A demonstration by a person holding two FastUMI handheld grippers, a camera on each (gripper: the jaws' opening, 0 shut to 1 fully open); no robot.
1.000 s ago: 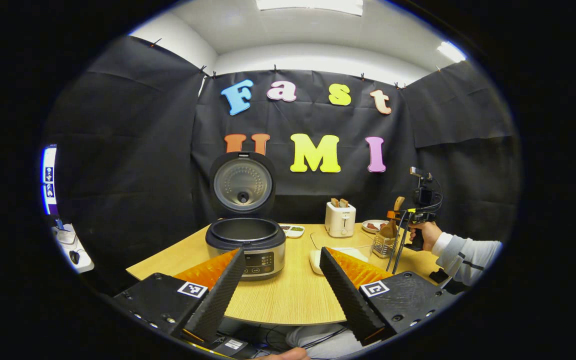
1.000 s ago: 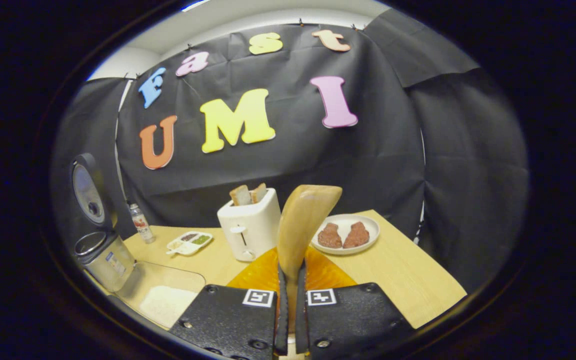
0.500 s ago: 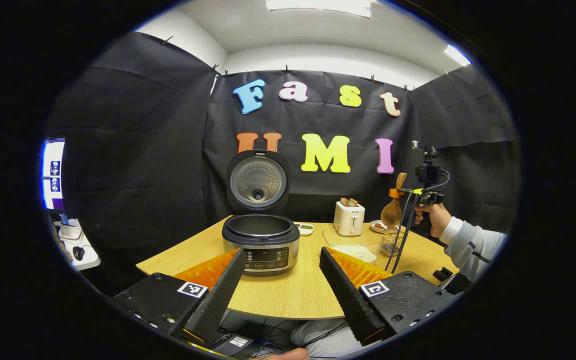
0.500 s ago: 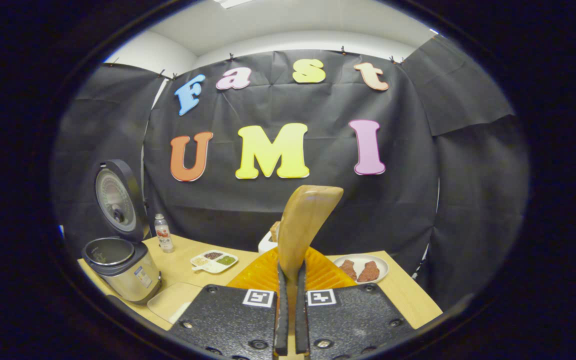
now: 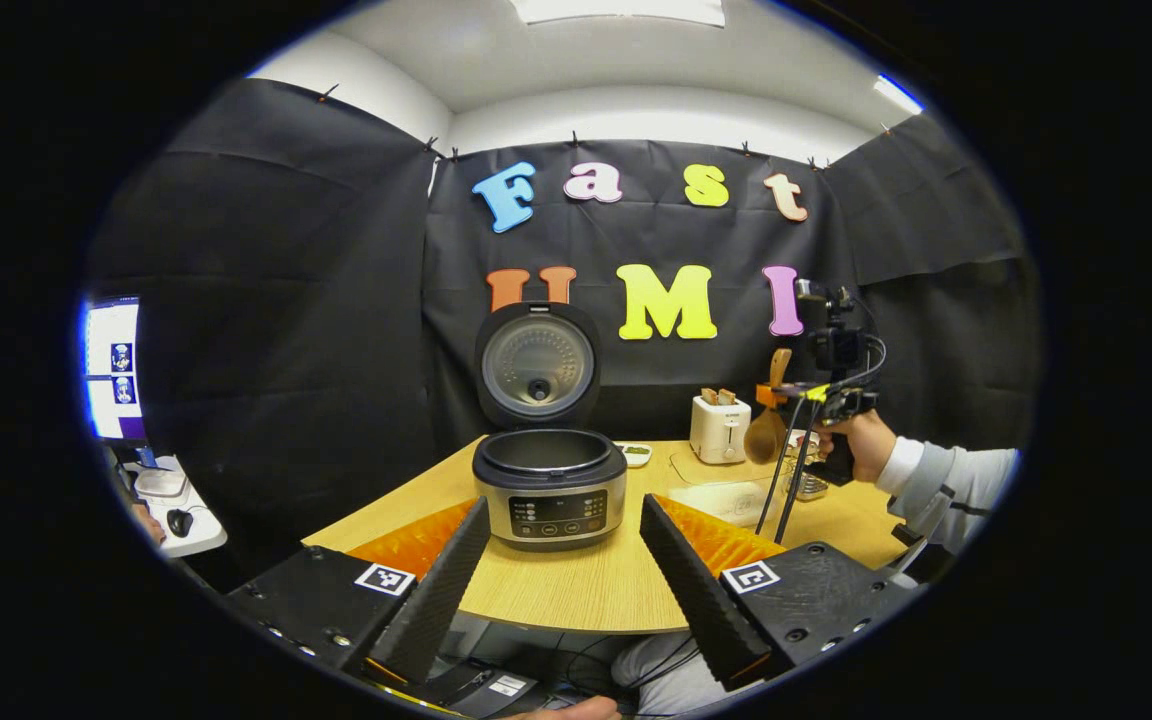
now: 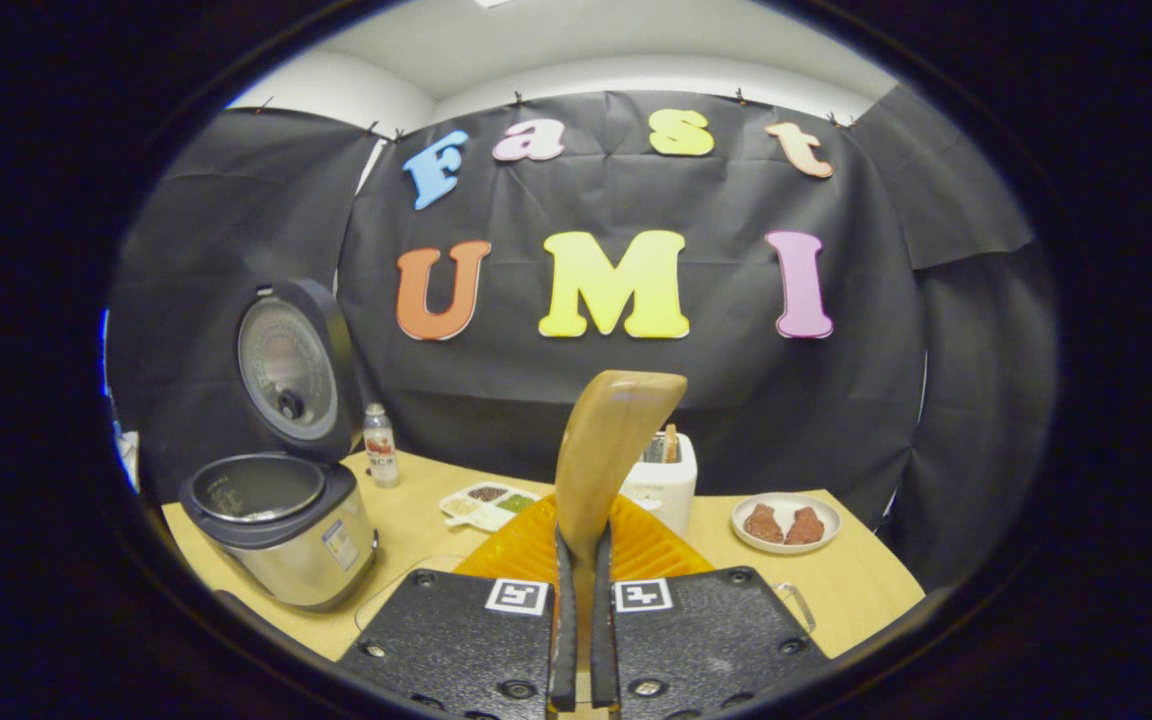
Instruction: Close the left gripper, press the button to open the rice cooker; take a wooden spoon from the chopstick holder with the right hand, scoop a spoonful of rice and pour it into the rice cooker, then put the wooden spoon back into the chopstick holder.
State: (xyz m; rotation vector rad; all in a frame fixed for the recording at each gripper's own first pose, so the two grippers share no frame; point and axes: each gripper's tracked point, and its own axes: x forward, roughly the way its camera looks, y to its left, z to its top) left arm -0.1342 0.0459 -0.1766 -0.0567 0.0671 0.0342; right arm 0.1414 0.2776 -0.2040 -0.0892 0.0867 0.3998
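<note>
The rice cooker (image 5: 548,487) stands open on the wooden table (image 5: 576,590), its lid (image 5: 537,364) upright; in the right gripper view the cooker (image 6: 281,522) sits at the left. My left gripper (image 5: 564,503) hangs open in front of the cooker, apart from it, with nothing between its fingers. My right gripper (image 6: 583,540) is shut on the handle of the wooden spoon (image 6: 611,440). In the left gripper view it (image 5: 788,392) holds the spoon (image 5: 766,432) in the air, bowl down, above the wire chopstick holder (image 5: 809,482). A clear tray of rice (image 5: 726,498) lies beside the holder.
A white toaster (image 6: 658,478) with bread, a plate of meat (image 6: 786,522), a divided dish (image 6: 489,503) and a small bottle (image 6: 378,445) stand along the table's far side. A person's hand (image 5: 861,445) and sleeve hold the right gripper. A side desk (image 5: 171,500) stands at the left.
The right gripper has lifted the spoon out of the chopstick holder and turned left, so the cooker is nearer in its view. The left gripper has drawn back from the cooker, still open.
</note>
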